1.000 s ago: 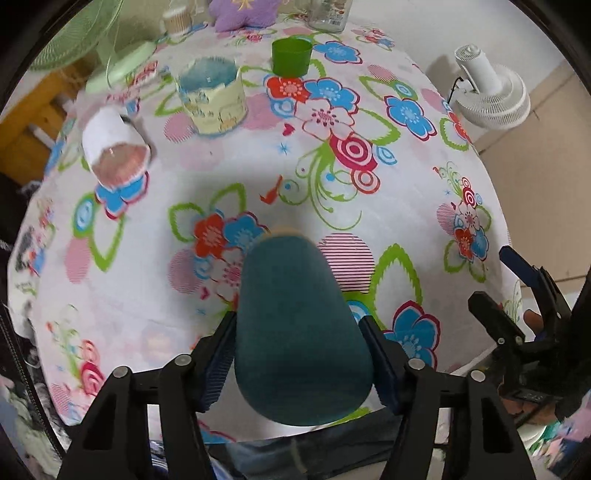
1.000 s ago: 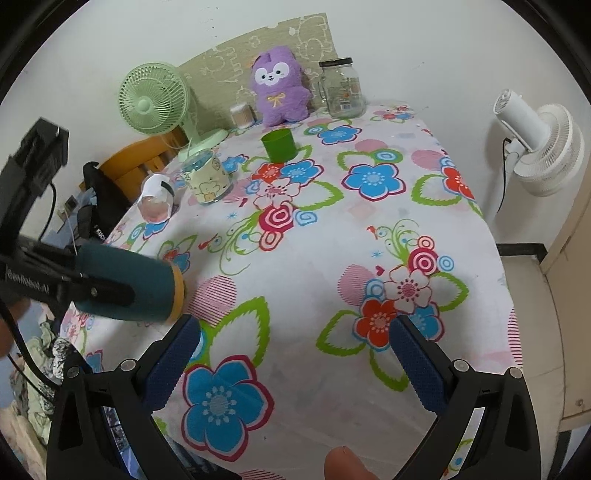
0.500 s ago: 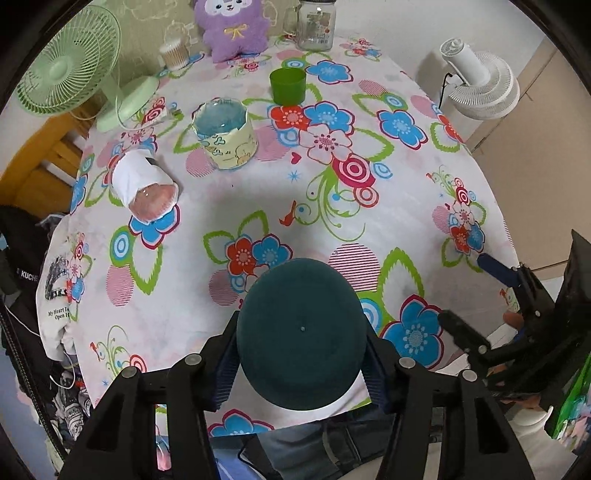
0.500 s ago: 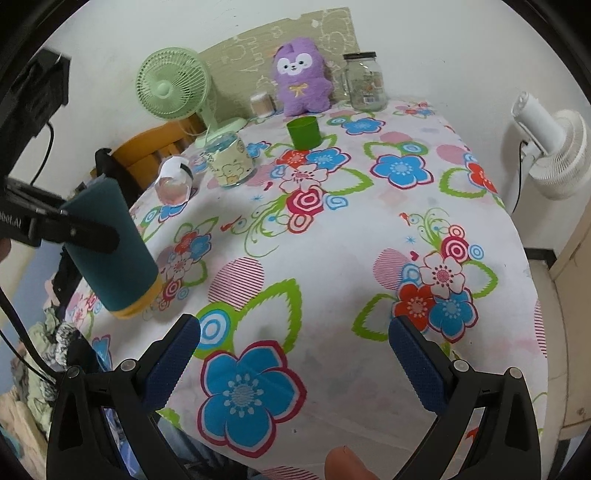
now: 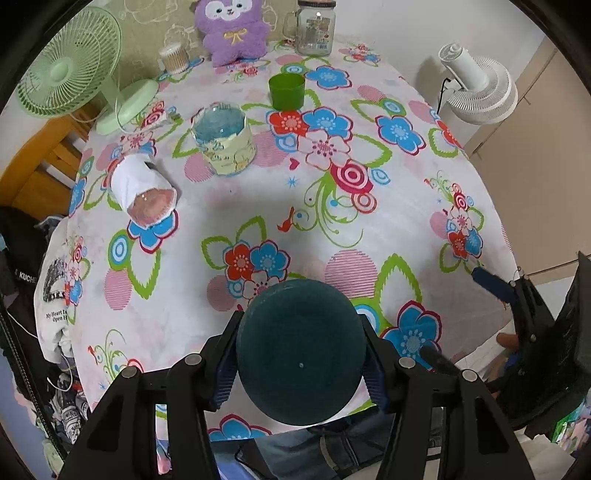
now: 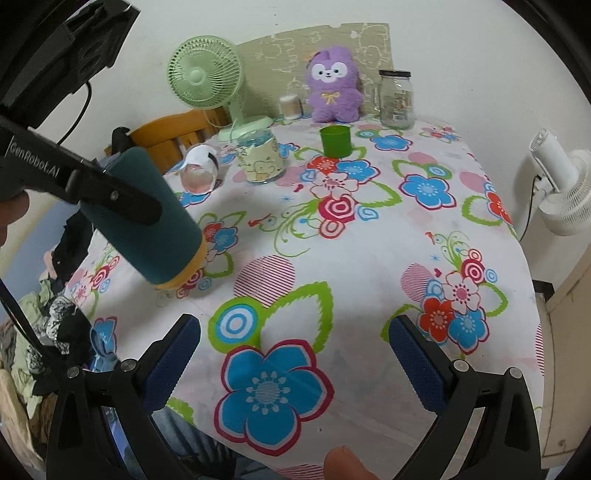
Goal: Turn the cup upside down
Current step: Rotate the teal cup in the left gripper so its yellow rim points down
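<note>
My left gripper (image 5: 301,360) is shut on a dark teal cup (image 5: 300,350). Its flat base faces the left wrist camera. In the right wrist view the cup (image 6: 147,225) hangs tilted with its yellow-rimmed mouth down, just above the floral tablecloth (image 6: 332,266) at the table's left front. The left gripper's finger (image 6: 114,195) crosses the cup's side. My right gripper (image 6: 293,363) is open and empty over the table's near edge, right of the cup.
Further back stand a pale cartoon-print container (image 5: 225,142), a green cup (image 5: 287,90), a white-sleeved glass lying on its side (image 5: 146,192), a green desk fan (image 5: 70,66), a purple plush (image 5: 232,29) and a glass jar (image 5: 314,27). A white fan (image 6: 561,184) stands off the table's right side.
The left gripper has turned the teal cup from lying sideways to mouth-down and lowered it toward the cloth. The right gripper has stayed open in place.
</note>
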`<state>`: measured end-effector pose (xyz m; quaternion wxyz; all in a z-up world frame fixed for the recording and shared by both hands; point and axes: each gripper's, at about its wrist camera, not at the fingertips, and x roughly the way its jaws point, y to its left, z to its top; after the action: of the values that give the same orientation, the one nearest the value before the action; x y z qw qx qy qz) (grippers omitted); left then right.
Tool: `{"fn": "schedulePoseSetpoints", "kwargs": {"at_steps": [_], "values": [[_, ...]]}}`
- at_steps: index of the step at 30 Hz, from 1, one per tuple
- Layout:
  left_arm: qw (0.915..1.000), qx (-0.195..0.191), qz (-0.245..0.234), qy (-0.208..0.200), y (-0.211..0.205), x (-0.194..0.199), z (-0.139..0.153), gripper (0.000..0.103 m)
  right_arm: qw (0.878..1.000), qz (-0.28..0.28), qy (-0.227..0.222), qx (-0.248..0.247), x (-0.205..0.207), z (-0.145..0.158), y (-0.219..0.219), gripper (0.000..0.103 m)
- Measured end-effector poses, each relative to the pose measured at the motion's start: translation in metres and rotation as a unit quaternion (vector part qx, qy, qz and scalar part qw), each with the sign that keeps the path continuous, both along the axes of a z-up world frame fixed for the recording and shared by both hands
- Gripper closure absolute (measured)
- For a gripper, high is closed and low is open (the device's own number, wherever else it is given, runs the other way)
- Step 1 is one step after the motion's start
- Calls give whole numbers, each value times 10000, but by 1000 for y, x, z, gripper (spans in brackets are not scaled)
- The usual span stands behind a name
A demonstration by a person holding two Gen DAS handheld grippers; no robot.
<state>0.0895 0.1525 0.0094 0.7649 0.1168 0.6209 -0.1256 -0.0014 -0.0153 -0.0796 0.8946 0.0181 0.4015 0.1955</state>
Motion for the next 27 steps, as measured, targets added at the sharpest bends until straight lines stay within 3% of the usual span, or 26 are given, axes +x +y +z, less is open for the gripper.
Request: {"fn": "schedulePoseSetpoints", "kwargs": {"at_steps": [20,24,27], "values": [[9997,-88,166,164,-3,6,-39,43,9998,102,21,-145,-1,-4,5,1],[9998,-105,157,59,-3,8,-35,28,9998,108,28,-161,-1,-4,6,1],[9999,-91,120,-40,-4,8,-30,22,9998,104,17,-165,-1,-4,6,1]]}}
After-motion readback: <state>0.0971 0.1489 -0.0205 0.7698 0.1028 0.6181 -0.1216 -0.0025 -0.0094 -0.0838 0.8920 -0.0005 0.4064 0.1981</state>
